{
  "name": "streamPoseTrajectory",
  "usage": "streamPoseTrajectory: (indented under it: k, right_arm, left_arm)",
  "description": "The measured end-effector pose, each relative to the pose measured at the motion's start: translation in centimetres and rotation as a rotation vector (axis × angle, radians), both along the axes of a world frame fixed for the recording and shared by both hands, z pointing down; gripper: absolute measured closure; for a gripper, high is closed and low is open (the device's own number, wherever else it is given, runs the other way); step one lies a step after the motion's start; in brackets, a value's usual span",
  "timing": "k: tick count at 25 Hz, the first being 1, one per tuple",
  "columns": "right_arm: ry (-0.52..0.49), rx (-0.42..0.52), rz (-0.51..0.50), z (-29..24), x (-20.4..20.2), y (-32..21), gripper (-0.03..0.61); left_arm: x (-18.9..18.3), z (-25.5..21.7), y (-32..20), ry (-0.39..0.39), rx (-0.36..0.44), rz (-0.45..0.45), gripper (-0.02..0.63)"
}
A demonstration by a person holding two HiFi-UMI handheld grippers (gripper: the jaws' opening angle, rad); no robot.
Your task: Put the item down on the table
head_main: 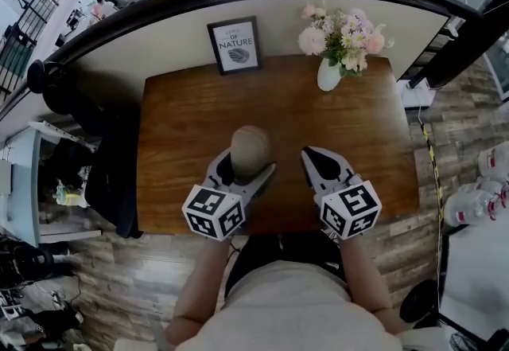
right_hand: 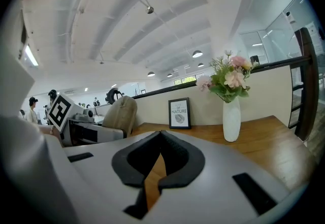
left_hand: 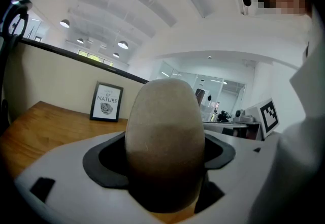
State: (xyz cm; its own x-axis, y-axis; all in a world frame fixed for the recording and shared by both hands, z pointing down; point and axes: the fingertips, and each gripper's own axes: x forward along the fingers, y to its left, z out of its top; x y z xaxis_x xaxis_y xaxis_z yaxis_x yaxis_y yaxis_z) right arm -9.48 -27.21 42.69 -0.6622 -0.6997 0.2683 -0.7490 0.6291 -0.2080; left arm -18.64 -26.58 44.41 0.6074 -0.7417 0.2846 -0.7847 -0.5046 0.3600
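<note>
A beige, egg-shaped item (head_main: 250, 152) stands upright between the jaws of my left gripper (head_main: 245, 172), which is shut on its lower half. In the left gripper view the item (left_hand: 165, 136) fills the middle and hides the fingertips behind it. It is held over the front part of the wooden table (head_main: 183, 126); whether its base touches the wood cannot be told. My right gripper (head_main: 307, 155) hovers just to the right, shut with nothing in it. From the right gripper view its jaws (right_hand: 161, 134) meet at the tips, and the item (right_hand: 122, 112) shows at the left.
A framed "OF NATURE" print (head_main: 235, 44) leans against the back partition. A white vase of pink flowers (head_main: 329, 73) stands at the back right of the table. The person's body is at the front edge. Floor and clutter lie on both sides.
</note>
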Motion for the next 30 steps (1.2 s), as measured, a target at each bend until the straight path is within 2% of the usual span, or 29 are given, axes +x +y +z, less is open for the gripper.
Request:
streamPoseTrajectory:
  k: [13, 20, 26, 30]
  right_arm:
    - [0.017, -0.072, 0.011, 2.6, 3.1, -1.5, 0.569]
    - [0.040, -0.146, -0.001, 6.2, 3.9, -1.9, 0.569]
    - [0.053, -0.198, -0.002, 9.4, 3.7, -1.8, 0.568]
    - [0.051, -0.220, -0.002, 10.6, 3.4, -1.5, 0.569]
  left_arm:
    - [3.5, 5.3, -1.7, -0.340, -0.032, 0.236, 0.202]
    - [4.8, 10.2, -2.3, -0.584, -0.056, 0.413, 0.202]
    - [6.0, 13.5, -2.6, -0.669, -0.130, 0.478, 0.201]
    - [6.6, 15.4, -2.6, -0.695, -0.178, 0.514, 0.201]
